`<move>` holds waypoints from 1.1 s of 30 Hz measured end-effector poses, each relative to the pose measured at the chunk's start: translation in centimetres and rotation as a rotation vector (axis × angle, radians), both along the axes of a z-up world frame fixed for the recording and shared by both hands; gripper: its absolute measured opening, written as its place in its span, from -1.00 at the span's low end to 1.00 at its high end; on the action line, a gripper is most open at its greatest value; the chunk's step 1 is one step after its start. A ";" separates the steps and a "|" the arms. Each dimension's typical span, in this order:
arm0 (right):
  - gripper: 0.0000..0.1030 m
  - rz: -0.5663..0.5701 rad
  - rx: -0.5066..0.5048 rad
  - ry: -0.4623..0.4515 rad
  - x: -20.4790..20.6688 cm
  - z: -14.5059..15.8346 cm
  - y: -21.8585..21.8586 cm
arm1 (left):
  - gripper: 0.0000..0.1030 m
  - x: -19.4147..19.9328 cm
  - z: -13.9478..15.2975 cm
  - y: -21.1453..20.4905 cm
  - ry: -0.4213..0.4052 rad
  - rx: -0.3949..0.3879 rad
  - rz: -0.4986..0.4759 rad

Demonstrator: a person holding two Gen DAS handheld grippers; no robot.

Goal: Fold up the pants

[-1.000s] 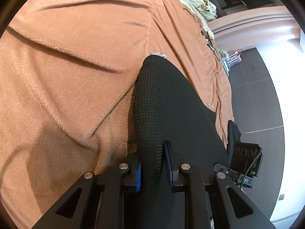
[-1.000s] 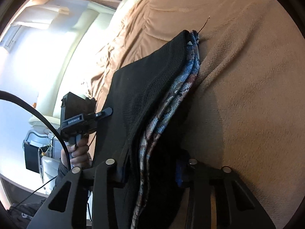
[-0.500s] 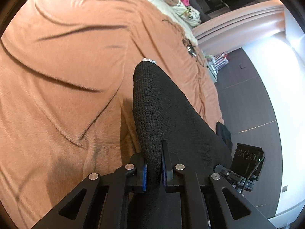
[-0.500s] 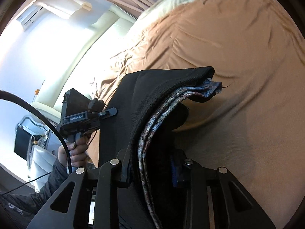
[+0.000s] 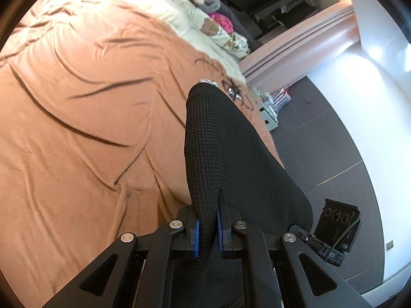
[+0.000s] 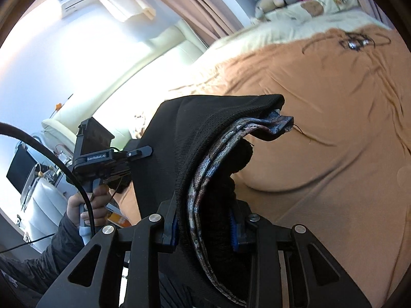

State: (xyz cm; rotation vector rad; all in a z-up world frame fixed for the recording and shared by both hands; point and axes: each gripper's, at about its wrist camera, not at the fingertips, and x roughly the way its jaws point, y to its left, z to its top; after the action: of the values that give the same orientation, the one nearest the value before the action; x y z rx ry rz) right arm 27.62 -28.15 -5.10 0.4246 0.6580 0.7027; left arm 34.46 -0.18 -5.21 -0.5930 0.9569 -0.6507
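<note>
Holding pants (image 5: 226, 154) off the blanket (image 5: 77, 128), frame centre | left gripper (image 5: 206, 227) clamped, right gripper (image 6: 204, 227) gripping bunched fabric | for folding

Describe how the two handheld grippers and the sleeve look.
Both the left gripper and right gripper are matte black, with silver screws and blue pads. The left one's housing reads "GenRobot.AI". A black cable arcs past. The sleeve is dark.

My left gripper (image 5: 207, 227) jaws have just been closing, pinching the black waffle-knit pants (image 5: 221, 154) tighter between the blue pads. Both grippers rose off the rumpled orange bedspread (image 5: 77, 128); the pants now hang clear. In the right view, the patterned blue-grey lining (image 6: 257, 128) swung from upright to sideways.
</note>
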 end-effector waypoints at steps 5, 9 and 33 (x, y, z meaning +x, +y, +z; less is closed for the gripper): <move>-0.49 0.005 -0.018 -0.051 -1.7 0.8 0.9 | -0.81 -1.5 2.3 1.1 -0.061 -0.011 0.022; -0.49 0.013 -0.024 -0.097 -3.0 1.7 1.8 | -0.82 -2.9 4.0 2.2 -0.100 -0.024 0.036; -0.49 0.073 -0.024 -0.281 -10.6 4.6 2.7 | -0.83 -15.2 14.4 7.5 -0.301 0.004 0.124</move>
State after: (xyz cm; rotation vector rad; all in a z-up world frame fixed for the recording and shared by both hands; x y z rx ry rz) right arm 16.97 -25.44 -0.46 0.2739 0.4180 0.8060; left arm 19.22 7.33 9.18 -0.5288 0.6355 -0.6065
